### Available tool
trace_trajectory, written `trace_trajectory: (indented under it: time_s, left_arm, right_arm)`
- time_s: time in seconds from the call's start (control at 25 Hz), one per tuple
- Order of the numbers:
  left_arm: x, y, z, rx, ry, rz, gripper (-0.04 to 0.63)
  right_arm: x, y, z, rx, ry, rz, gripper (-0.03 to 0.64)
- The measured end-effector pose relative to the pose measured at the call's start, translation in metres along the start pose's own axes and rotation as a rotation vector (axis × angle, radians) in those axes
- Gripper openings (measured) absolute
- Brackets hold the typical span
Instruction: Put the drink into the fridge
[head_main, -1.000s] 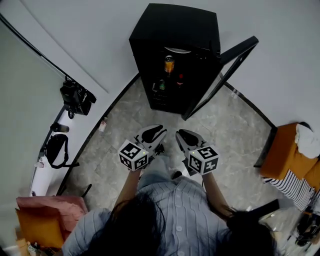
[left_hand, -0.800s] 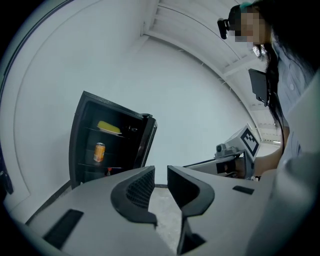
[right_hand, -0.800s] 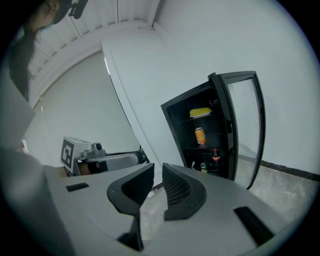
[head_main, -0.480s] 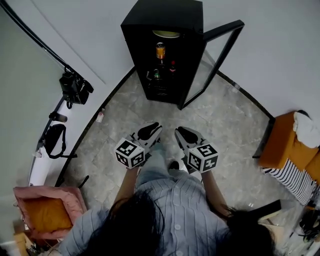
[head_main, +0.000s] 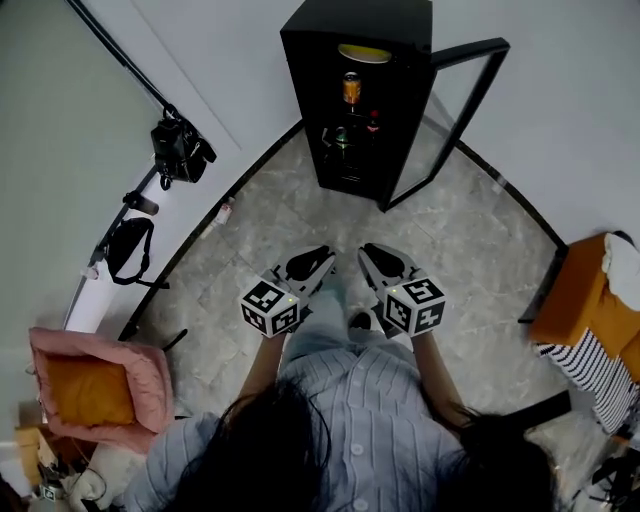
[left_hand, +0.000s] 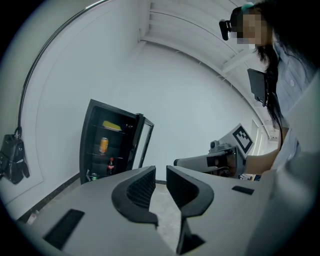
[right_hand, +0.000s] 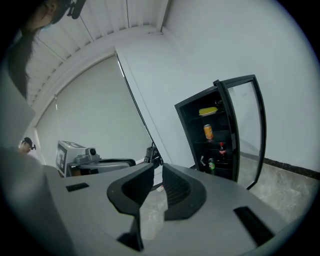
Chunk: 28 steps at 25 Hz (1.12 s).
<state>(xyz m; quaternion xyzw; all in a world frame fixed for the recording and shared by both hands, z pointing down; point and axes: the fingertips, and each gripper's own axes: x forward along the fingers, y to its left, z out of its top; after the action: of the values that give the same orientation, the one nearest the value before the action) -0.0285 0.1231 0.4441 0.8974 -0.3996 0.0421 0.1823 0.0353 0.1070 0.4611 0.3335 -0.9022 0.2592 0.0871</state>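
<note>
Two grippers: left gripper and right gripper side by side, jaws drawn narrow, both empty.
Fridge: door open (orange can on a shelf inside).

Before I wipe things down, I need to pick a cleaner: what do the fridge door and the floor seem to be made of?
Fridge door: a clear pane, likely glass, in a black frame that could be metal or plastic; the floor shows through it. Floor: grey stone or stone-look tiles, fairly smooth; veining and joint lines show.
</note>
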Motion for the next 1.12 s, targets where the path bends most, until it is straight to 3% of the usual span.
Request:
trace_trajectory:
  time_s: [0.48,1.12]
  left_arm:
    - [-0.039,-0.023,-0.012,0.032,-0.009,0.063,0.074]
    - [-0.048,-0.044,-0.020,0.064,0.026,0.027,0.074]
  right_arm:
    - [-0.013,0.035,-0.016,-0.060,0.004,0.062,0.060]
    - [-0.036,0.041,-0.022,-0.053,-0.021,0.019,0.059]
